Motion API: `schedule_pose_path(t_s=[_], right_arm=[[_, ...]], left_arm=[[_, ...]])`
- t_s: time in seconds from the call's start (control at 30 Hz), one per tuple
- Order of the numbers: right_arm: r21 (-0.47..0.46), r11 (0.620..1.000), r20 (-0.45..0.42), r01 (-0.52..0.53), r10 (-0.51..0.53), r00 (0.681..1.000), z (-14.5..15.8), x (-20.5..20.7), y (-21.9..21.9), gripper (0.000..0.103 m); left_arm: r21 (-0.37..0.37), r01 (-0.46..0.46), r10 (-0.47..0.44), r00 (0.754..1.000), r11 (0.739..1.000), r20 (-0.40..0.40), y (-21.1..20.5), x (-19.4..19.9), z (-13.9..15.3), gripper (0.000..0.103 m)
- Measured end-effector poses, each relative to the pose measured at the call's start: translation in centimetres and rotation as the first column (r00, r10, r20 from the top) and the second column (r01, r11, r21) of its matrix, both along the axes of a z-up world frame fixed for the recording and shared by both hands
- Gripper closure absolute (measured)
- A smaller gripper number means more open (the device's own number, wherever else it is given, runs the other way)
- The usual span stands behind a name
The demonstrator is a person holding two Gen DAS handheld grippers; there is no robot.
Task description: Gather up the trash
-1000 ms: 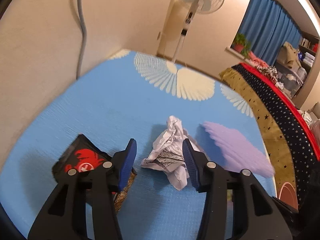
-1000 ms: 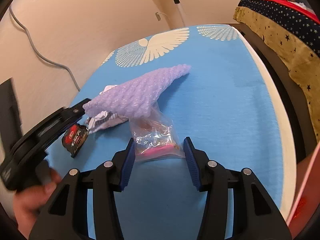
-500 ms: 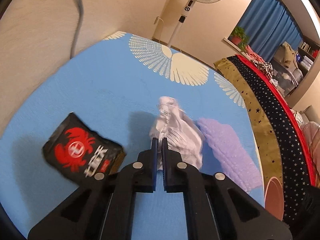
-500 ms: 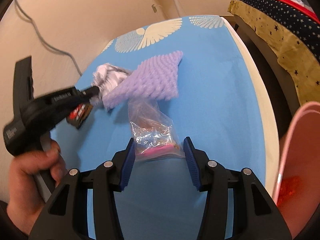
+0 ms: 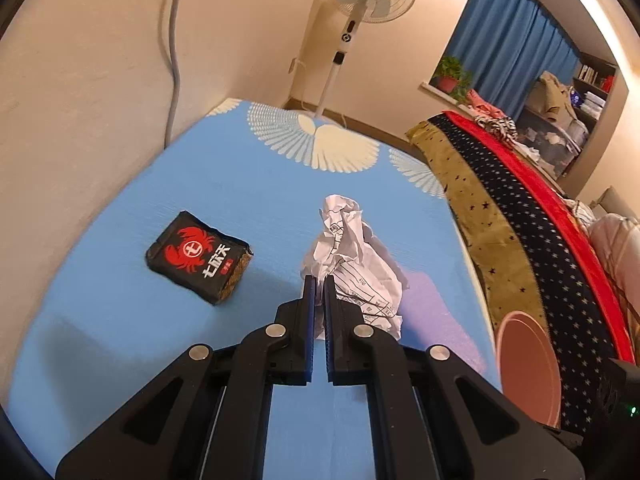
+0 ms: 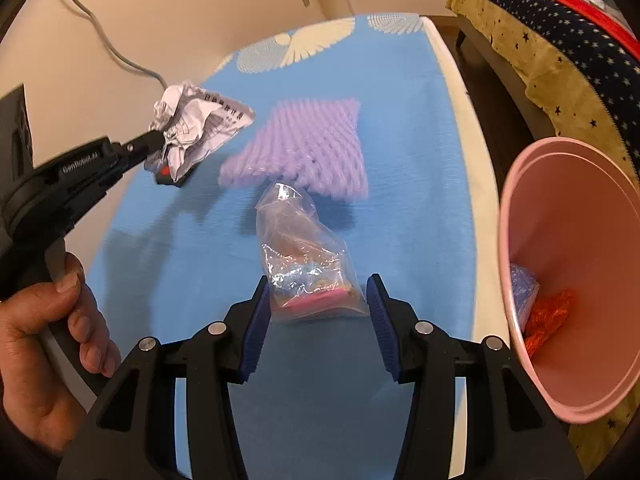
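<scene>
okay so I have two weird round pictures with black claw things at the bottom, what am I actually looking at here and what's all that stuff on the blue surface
These are no robot arms: a person holds a hand tool with two fingers in each hand, and each tool carries a wide-angle camera that looks along its fingers. In the left tool's view, the left gripper is shut on a crumpled paper; a black packet with a red crab lies on the blue mat. The right tool's view shows the right gripper with a clear plastic bag between its fingers. Behind it lies a purple foam sheet, and a pink bin stands at the right.
</scene>
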State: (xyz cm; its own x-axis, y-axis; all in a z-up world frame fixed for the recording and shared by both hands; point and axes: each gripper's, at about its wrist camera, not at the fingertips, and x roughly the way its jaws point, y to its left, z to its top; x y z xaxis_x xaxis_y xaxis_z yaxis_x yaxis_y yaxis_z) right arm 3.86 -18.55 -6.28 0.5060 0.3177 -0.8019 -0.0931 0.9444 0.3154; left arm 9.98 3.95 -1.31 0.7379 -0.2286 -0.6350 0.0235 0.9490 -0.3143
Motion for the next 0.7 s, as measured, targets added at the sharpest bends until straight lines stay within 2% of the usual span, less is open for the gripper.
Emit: schedule_pose_path(t_s=[0.17,0.27,0.53,0.7], right_arm=[[0.006,1.0,0.041,0.011,-0.011,0.999,0.8,-1.5,-1.1,0.055],[0.0,1.0,0.074,0.027,-0.027,0.997,1.4,-2.4,-1.4,0.055],[-0.018,0.995,0.151,0.097,-0.093,0.984,3.6,-4.3,-3.2,0.055],[-0.034,0.985,0.234,0.172,-0.159,0.959,5.8,-5.8,-4.8,0.055]], left_arm=[[0.003,0.001,-0.001,0.999,1.0,0.048,0.1,-2.8,2.1,0.099],[0.037,0.026,-0.029,0.996,0.999,0.081,-0.6,-4.4,3.0,0.099],[0.059,0.032,-0.039,0.993,0.998,0.112,-1.4,-6.7,3.7,0.099],[0.087,0.06,-0.071,0.989,0.994,0.129,-2.8,-7.4,3.3,0.099]])
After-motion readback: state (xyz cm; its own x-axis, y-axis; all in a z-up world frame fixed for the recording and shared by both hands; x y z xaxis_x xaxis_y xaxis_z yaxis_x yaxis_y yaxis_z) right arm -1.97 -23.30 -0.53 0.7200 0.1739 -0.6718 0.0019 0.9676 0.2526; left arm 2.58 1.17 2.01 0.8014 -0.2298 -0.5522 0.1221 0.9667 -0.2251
